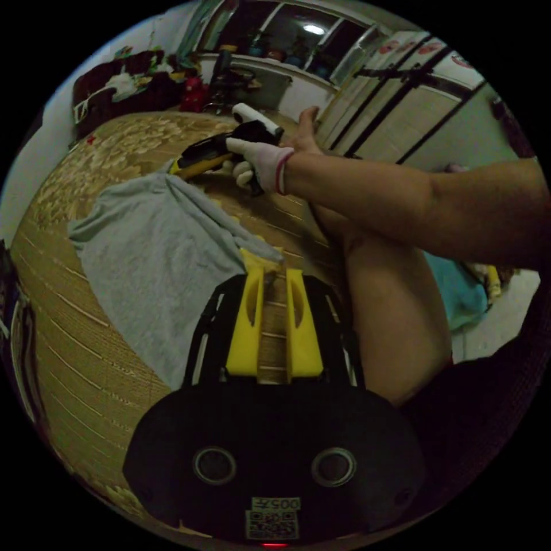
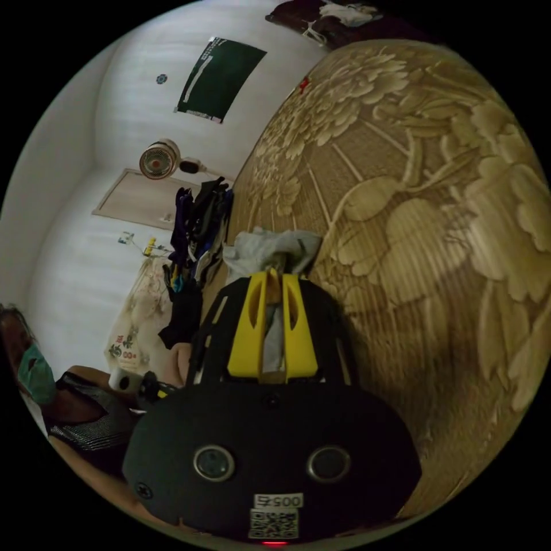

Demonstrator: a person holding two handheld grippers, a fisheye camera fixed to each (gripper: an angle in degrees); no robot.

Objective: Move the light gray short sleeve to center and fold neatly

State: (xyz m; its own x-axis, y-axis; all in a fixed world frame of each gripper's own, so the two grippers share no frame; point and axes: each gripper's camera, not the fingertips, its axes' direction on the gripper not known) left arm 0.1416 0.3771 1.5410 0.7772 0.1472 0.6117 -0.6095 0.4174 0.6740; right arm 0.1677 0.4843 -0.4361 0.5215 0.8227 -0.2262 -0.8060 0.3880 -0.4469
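Observation:
The light gray short sleeve shirt [image 1: 155,258] lies spread on a bamboo mat [image 1: 86,367] with a flower pattern. In the left gripper view my left gripper [image 1: 272,268] is shut on the shirt's near edge, and a raised fold runs from there to the far corner. A gloved hand [image 1: 261,160] holds my right gripper [image 1: 179,166] at that far corner. In the right gripper view the right gripper [image 2: 274,276] has its yellow jaws shut on a bunch of the gray shirt [image 2: 270,244], just above the mat [image 2: 430,229].
The person's bare arm [image 1: 402,195] and leg [image 1: 396,321] are to the right of the shirt. A teal cloth [image 1: 459,290] lies beyond the leg. A dark pile of clothes [image 1: 120,83] sits at the mat's far end. Hanging clothes [image 2: 198,229] and a fan [image 2: 159,160] are beside the bed.

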